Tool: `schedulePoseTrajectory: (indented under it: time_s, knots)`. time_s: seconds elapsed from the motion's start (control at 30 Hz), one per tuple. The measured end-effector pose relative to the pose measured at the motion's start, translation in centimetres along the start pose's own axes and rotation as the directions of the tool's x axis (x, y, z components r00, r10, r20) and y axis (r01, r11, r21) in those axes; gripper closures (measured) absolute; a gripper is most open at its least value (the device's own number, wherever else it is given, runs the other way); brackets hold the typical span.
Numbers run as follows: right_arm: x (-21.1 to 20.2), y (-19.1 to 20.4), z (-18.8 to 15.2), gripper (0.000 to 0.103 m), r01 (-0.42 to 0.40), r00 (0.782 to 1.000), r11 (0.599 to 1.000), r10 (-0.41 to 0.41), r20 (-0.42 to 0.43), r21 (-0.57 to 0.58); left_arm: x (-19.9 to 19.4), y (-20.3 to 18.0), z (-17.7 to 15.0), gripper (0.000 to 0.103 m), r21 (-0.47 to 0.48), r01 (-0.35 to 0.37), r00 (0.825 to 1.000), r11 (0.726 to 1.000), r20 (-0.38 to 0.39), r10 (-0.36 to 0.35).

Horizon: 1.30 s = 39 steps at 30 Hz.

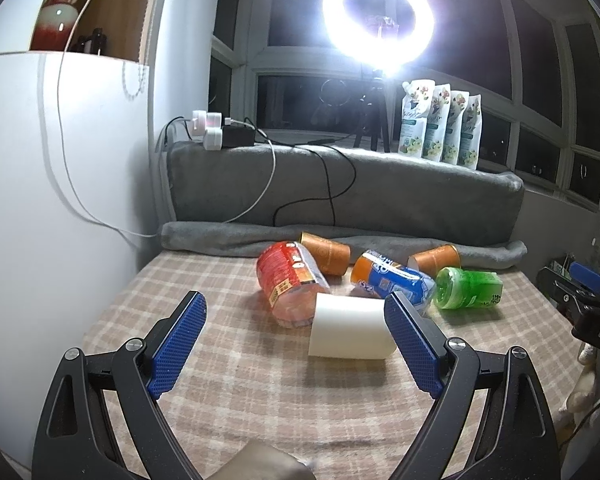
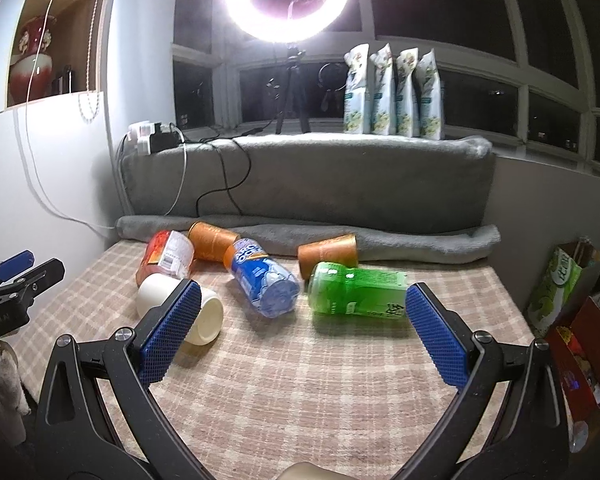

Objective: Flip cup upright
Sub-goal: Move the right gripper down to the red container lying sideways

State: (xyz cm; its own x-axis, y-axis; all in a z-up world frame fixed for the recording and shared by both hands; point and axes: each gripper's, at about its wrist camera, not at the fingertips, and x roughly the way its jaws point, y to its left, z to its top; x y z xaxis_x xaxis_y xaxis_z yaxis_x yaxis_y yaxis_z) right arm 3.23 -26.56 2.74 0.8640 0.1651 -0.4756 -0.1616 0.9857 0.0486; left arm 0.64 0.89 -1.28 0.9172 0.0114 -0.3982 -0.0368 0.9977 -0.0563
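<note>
A white cup point(image 1: 350, 328) lies on its side on the checked tablecloth point(image 1: 260, 392). It also shows in the right wrist view point(image 2: 208, 316), partly behind my right gripper's left finger. My left gripper point(image 1: 296, 334) is open, its right finger pad point(image 1: 414, 344) next to the cup. My right gripper point(image 2: 302, 330) is open and empty, above the cloth in front of a green bottle point(image 2: 356, 294). Two orange-brown cups point(image 1: 326, 254) point(image 1: 436, 258) lie on their sides at the back.
A red bottle point(image 1: 288, 284), a blue-labelled bottle point(image 1: 392, 280) and the green bottle point(image 1: 468, 288) lie around the white cup. A grey blanket roll point(image 1: 340, 236) borders the table's far edge. Boxes point(image 2: 572, 344) stand at the right. The right gripper shows at the left wrist view's right edge point(image 1: 584, 300).
</note>
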Motion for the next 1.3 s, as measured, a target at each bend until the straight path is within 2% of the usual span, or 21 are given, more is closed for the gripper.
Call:
schedulePoseTrajectory:
  time_s: [0.33, 0.5, 0.63, 0.77, 1.0, 1.13, 1.17, 1.3]
  knots:
    - [4.1, 2.3, 1.8, 0.000, -0.087, 0.993, 0.994, 0.081, -0.087, -0.063, 0.9, 2.1, -1.1, 0.012, -0.019, -0.021, 0.997, 1.000, -0.070, 0.020]
    - [7.0, 4.4, 2.9, 0.000, -0.150, 0.979, 0.986, 0.137, -0.152, -0.072, 1.1, 3.3, -1.6, 0.012, -0.028, -0.038, 0.995, 0.999, -0.094, 0.035]
    - [9.6, 6.4, 4.0, 0.000, -0.203, 0.959, 0.977, 0.186, -0.215, -0.061, 1.4, 4.4, -2.0, 0.012, -0.046, -0.055, 0.992, 0.997, -0.112, 0.049]
    - [12.7, 8.6, 5.1, 0.000, -0.258, 0.928, 0.965, 0.235, -0.289, -0.045, 1.5, 5.4, -2.5, 0.012, -0.064, -0.066, 0.990, 0.996, -0.130, 0.057]
    - [18.0, 11.9, 6.1, 0.000, -0.296, 0.869, 0.955, 0.265, -0.418, -0.008, 1.3, 7.1, -3.1, 0.012, -0.092, -0.084, 0.987, 0.992, -0.143, 0.070]
    - [21.1, 13.4, 6.4, 0.000, -0.316, 0.810, 0.947, 0.301, -0.504, 0.058, 1.2, 8.1, -3.3, 0.012, -0.112, -0.095, 0.987, 0.989, -0.144, 0.078]
    - [22.1, 13.9, 6.5, 0.000, -0.319, 0.789, 0.945, 0.310, -0.530, 0.077, 1.2, 8.3, -3.3, 0.012, -0.117, -0.097, 0.986, 0.988, -0.145, 0.079]
    - [24.7, 15.7, 6.7, 0.000, -0.325, 0.738, 0.941, 0.314, -0.597, 0.093, 1.2, 9.2, -3.6, 0.012, -0.135, -0.101, 0.986, 0.986, -0.148, 0.081]
